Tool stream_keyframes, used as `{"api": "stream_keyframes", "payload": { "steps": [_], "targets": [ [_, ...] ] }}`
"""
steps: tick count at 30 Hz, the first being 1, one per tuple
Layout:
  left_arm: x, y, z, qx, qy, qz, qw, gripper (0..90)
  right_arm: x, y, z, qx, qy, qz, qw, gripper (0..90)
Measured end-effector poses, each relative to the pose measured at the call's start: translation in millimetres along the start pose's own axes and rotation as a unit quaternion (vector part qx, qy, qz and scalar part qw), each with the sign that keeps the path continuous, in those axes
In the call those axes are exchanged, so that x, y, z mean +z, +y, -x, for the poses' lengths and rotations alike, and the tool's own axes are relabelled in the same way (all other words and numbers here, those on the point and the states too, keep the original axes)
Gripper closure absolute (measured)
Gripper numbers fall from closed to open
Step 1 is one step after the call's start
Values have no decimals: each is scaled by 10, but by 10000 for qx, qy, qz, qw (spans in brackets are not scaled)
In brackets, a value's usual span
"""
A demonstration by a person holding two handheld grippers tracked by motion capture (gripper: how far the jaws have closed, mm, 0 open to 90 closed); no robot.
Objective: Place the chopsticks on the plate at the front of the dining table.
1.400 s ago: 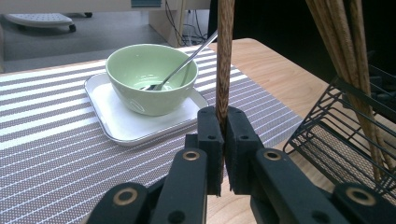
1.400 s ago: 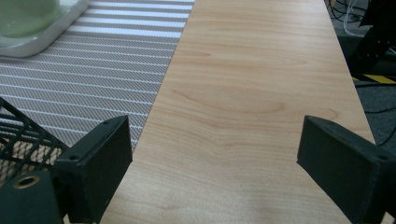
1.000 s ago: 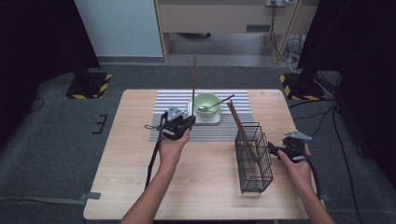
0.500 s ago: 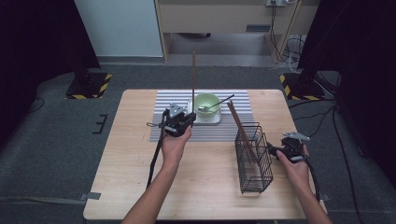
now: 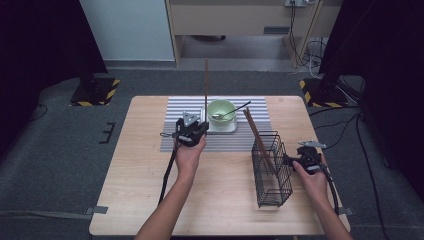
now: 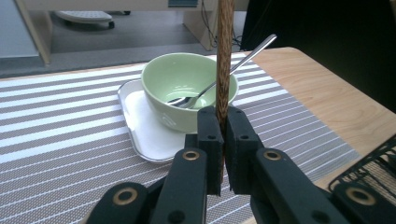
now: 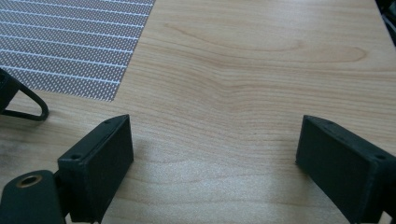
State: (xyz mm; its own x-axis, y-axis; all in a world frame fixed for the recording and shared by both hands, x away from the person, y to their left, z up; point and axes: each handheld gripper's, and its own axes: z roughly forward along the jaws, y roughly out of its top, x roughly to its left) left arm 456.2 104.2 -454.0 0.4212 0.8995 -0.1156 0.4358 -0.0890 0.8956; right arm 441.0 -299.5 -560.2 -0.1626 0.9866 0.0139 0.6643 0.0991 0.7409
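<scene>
One chopstick [image 6: 224,56] upright, bowl [image 6: 180,84] behind, basket [image 5: 271,170] aside

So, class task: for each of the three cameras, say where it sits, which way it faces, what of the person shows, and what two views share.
High view: above the table, facing forward and down; both forearms, left hand-held gripper, right hand-held gripper.
Left gripper view: rides the left hand-held gripper, facing the green bowl; jaws clamp an upright chopstick.
Right gripper view: faces bare tabletop between open jaws.
Shared: bowl, spoon, chopstick, high and left views.
</scene>
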Motion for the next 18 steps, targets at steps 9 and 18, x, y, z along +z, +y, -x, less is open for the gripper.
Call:
{"api": "stream_keyframes", "payload": {
  "steps": [9,18],
  "targets": [
    [88,-120,-23,-185,212,-43,9996,856,10,5,-25,-42,80,-36,10000,90],
    [227,-248,-72,-401,421,-152,9982,856,6,0,-49,-19,47,-48,10000,72]
  ]
}}
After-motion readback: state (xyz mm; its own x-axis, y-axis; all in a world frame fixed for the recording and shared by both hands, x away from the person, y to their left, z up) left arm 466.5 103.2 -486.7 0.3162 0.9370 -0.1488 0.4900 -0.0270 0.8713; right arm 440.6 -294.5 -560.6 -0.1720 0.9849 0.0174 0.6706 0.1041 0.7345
